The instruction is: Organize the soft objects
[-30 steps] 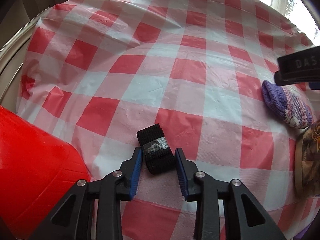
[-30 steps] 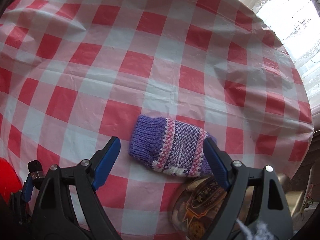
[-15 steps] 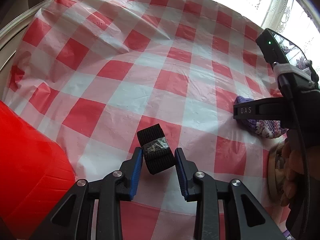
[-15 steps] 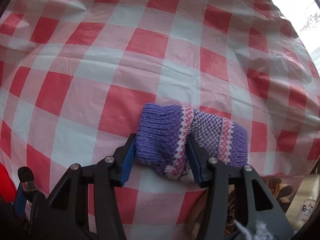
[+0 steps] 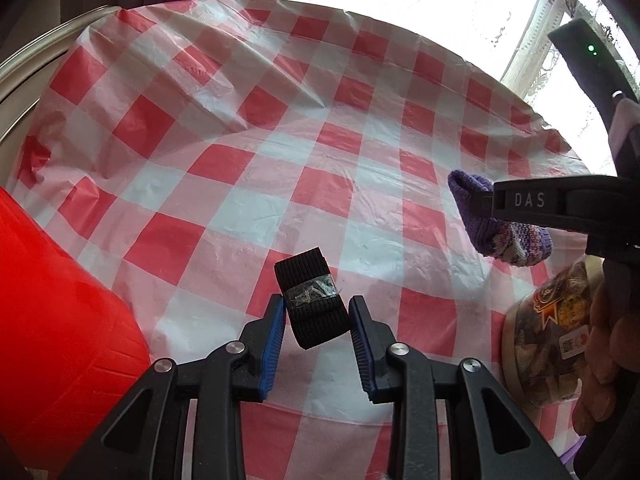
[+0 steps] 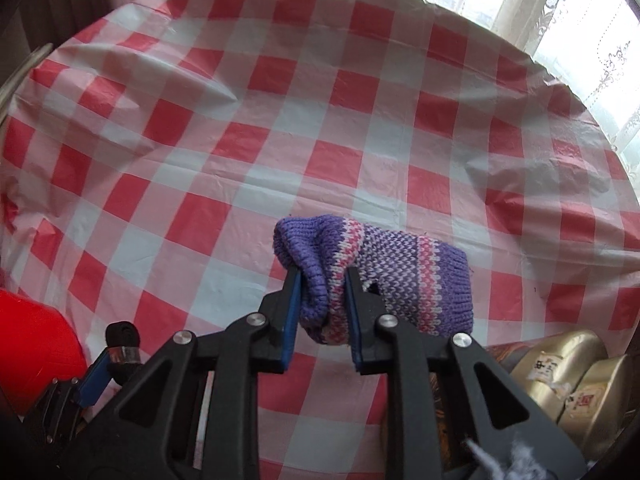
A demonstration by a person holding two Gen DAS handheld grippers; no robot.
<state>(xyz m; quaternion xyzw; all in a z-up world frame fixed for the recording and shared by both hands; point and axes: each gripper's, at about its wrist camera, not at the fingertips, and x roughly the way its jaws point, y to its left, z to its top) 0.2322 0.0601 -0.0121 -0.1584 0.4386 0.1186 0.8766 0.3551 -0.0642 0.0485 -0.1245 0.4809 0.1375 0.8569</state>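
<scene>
Here the purple knitted mitten (image 6: 384, 276), striped with pink and white, hangs clear of the table in the right gripper (image 6: 322, 312): its jaws have just been closing and now pinch the ribbed cuff end between the blue pads, bunching the wool there, while the rest of the mitten droops to the right. In the left wrist view the same mitten (image 5: 500, 236) shows at the right edge, partly behind the black finger marked "DAS".

The black elastic band roll (image 5: 312, 300), wrapped across its middle with a strip of clear tape, sits between the blue pads of the left gripper (image 5: 318, 328); the jaws stand narrowly apart and hold it at its sides, lifted just above the cloth.

Below both lies the table, covered by a crinkled red-and-white checked tablecloth (image 6: 280, 128). A red container (image 5: 52, 320) stands at the left edge. At the right are a round tin (image 5: 540, 344) with a printed label and gold packets (image 6: 560, 376). Lace curtains (image 6: 580, 32) hang at the bright window beyond.
</scene>
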